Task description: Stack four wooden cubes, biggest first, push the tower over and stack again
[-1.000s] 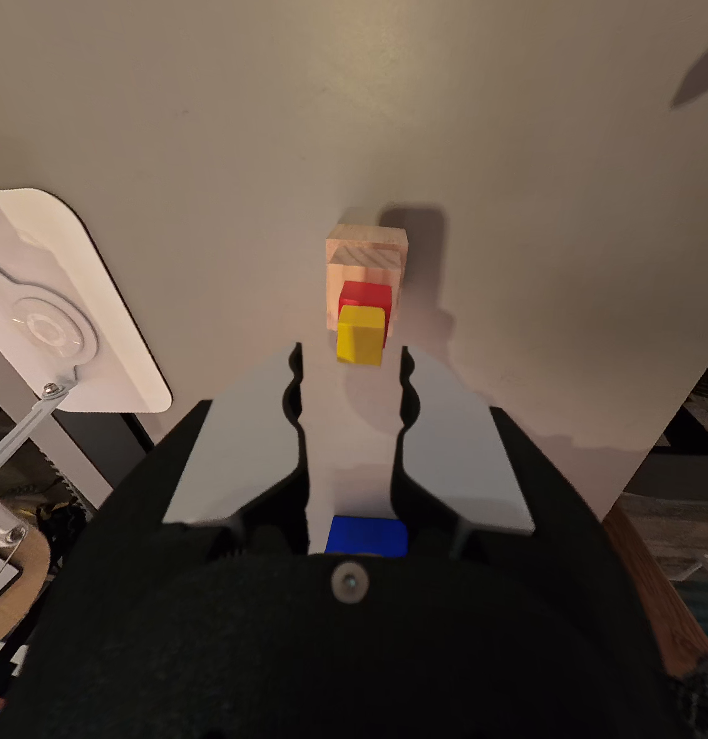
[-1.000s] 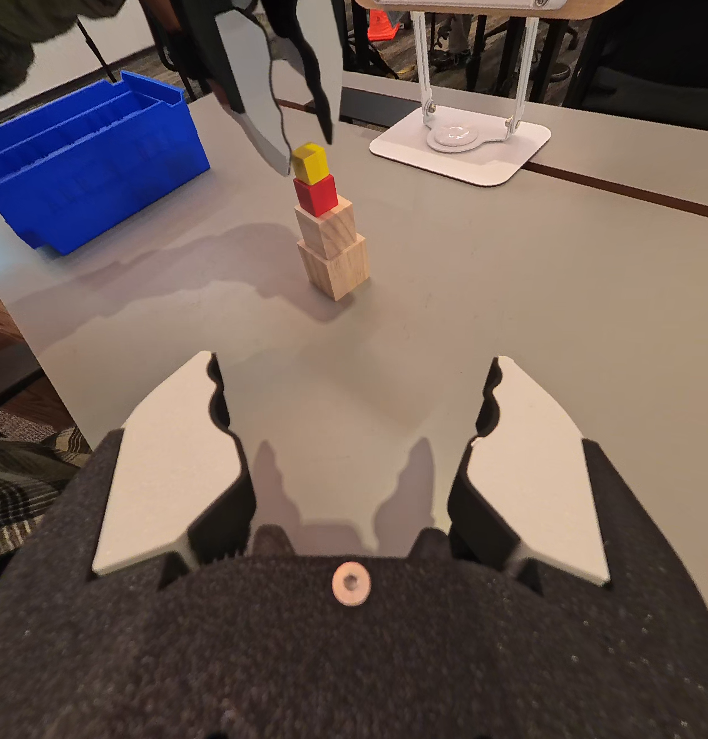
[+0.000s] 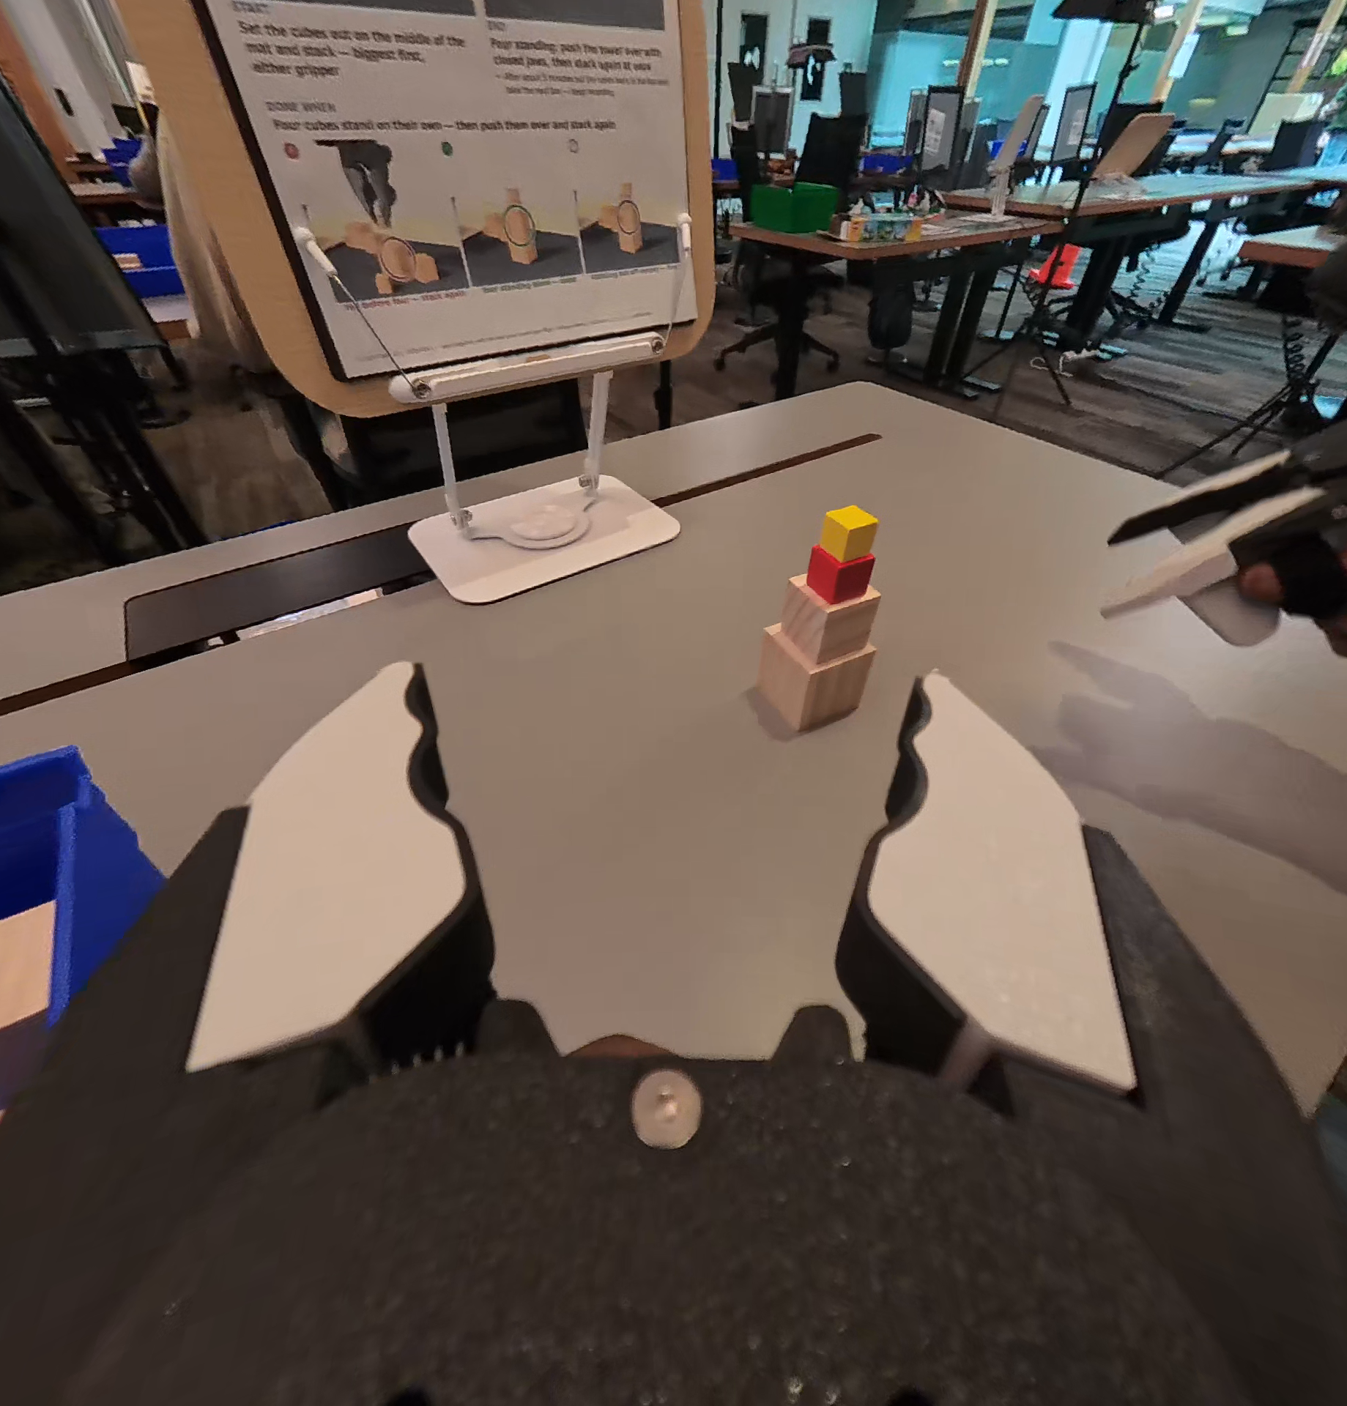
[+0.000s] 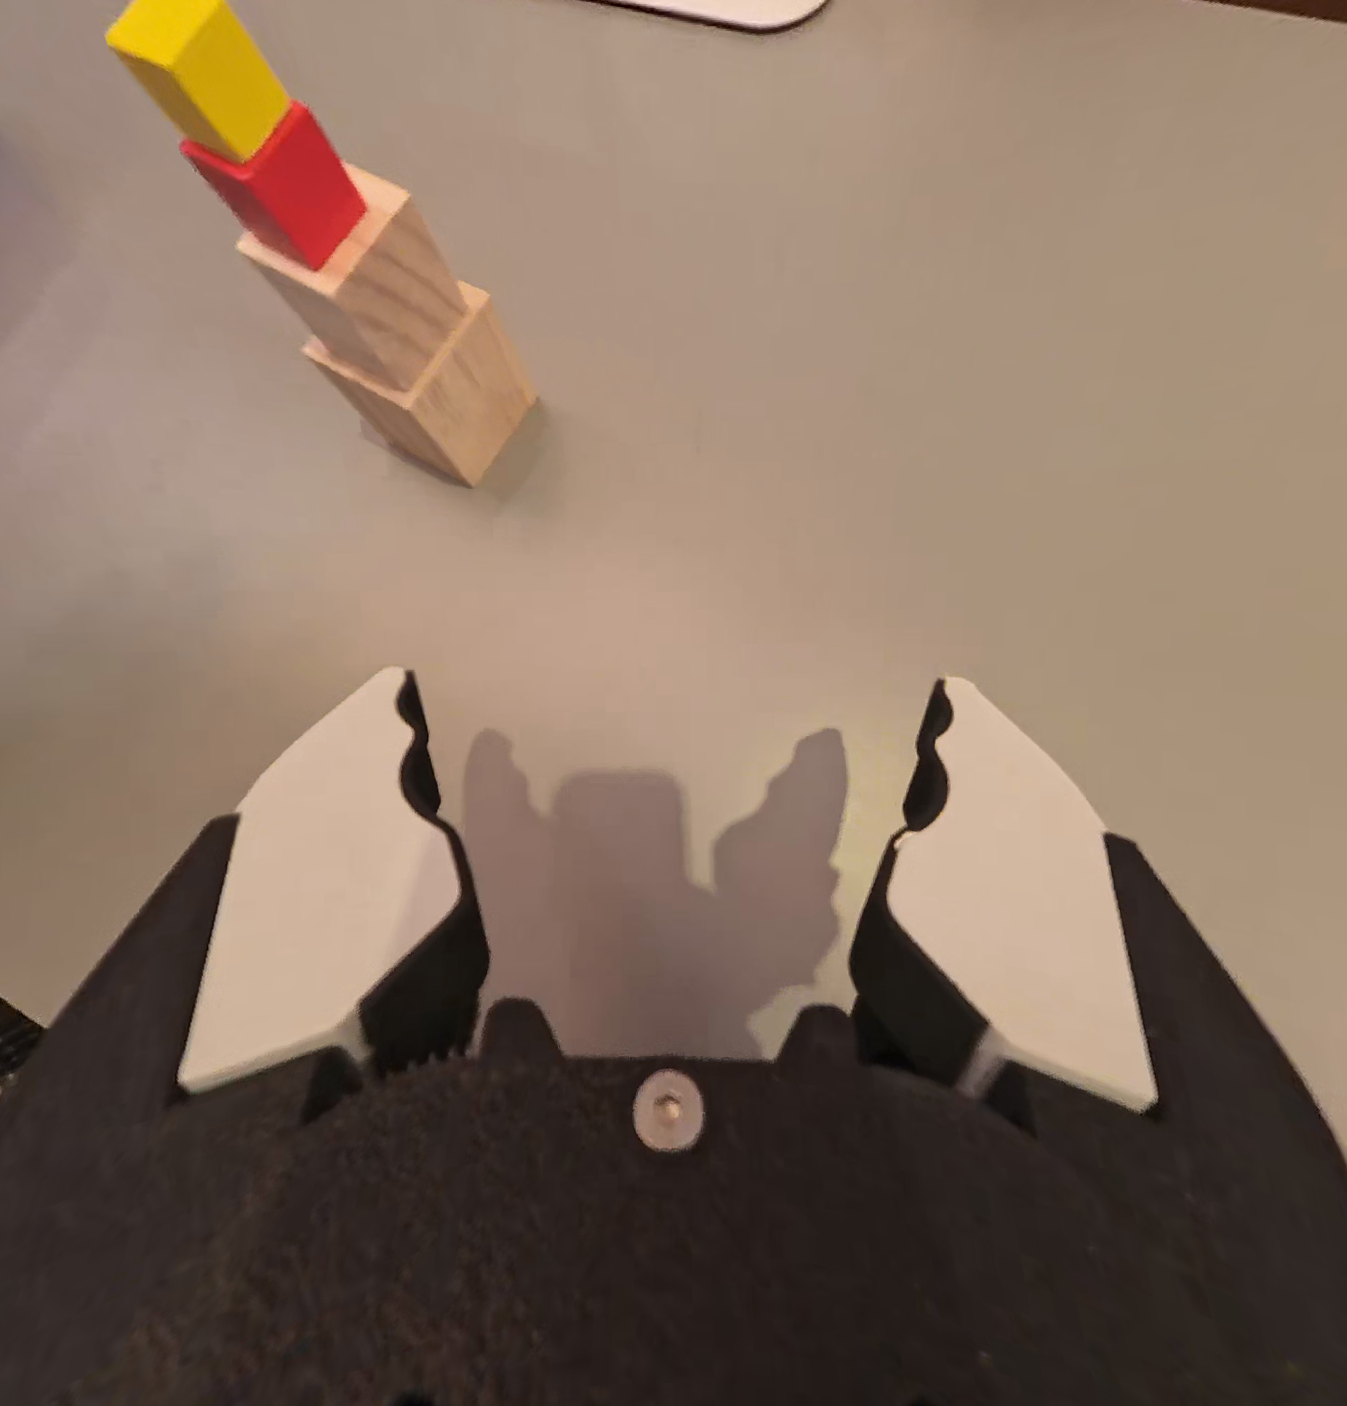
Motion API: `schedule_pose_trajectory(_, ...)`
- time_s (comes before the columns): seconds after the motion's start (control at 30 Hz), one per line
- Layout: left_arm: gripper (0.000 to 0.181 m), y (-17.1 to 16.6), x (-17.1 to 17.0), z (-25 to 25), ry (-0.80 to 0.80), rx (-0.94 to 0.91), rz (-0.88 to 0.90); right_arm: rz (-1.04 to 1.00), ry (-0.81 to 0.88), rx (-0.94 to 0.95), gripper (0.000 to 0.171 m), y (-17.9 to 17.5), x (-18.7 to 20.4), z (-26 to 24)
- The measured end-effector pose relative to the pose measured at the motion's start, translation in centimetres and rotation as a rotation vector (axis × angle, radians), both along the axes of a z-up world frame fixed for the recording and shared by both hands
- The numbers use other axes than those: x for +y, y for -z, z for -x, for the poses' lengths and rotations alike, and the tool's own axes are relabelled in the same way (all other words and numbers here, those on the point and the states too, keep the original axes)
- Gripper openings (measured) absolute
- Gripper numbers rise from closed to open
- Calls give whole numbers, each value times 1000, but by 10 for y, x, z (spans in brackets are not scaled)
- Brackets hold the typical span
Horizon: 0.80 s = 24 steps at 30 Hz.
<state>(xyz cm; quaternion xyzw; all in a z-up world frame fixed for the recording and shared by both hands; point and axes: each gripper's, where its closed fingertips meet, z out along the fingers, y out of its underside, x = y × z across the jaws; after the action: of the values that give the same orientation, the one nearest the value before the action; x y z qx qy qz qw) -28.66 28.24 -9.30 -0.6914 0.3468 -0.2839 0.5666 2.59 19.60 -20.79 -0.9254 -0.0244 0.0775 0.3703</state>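
From my left wrist view, the left gripper (image 3: 666, 677) has its jaws spread wide with nothing between them, held above the grey table (image 3: 617, 761). Ahead and a little to the right the tower stands free: the biggest wooden cube (image 3: 815, 677) on the table, a smaller wooden cube (image 3: 830, 620) on it, then the red cube (image 3: 840, 572), then the yellow cube (image 3: 850, 531) on top, each turned slightly against the one below. At my lower left I see a blue bin (image 3: 38, 860); inside it a pale wooden surface shows, but I cannot tell what it is. Behind the tower a white stand (image 3: 544, 532) carries an instruction board (image 3: 465, 175). At the right edge the right gripper (image 3: 1111, 570) hovers beside the tower, apart from it.

From my right wrist view, the right gripper (image 4: 674, 685) is also spread wide and empty, its shadow on the table (image 4: 883, 380) between the fingers. The tower sits at upper left, well clear of the fingertips: biggest wooden cube (image 4: 465, 403), smaller wooden cube (image 4: 396, 289), red cube (image 4: 289, 198), yellow cube (image 4: 206, 76). A corner of the white stand (image 4: 731, 7) shows at the top edge.
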Motion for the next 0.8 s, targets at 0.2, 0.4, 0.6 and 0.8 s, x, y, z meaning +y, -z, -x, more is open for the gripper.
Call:
schedule_pose_trajectory(0.2,122,-15,-6,23,-16,-3,-10,57,121,-20,113,-7,14,-11)
schedule_pose_trajectory(0.4,123,-24,-9,45,-5,-54,8,129,37,111,37,-9,29,12)
schedule_pose_trajectory(0.6,123,-38,-15,60,-7,-92,-12,226,69,120,0,6,53,25)
schedule_pose_trajectory(0.8,122,-41,-17,64,-8,-93,-26,259,77,138,0,15,84,47)
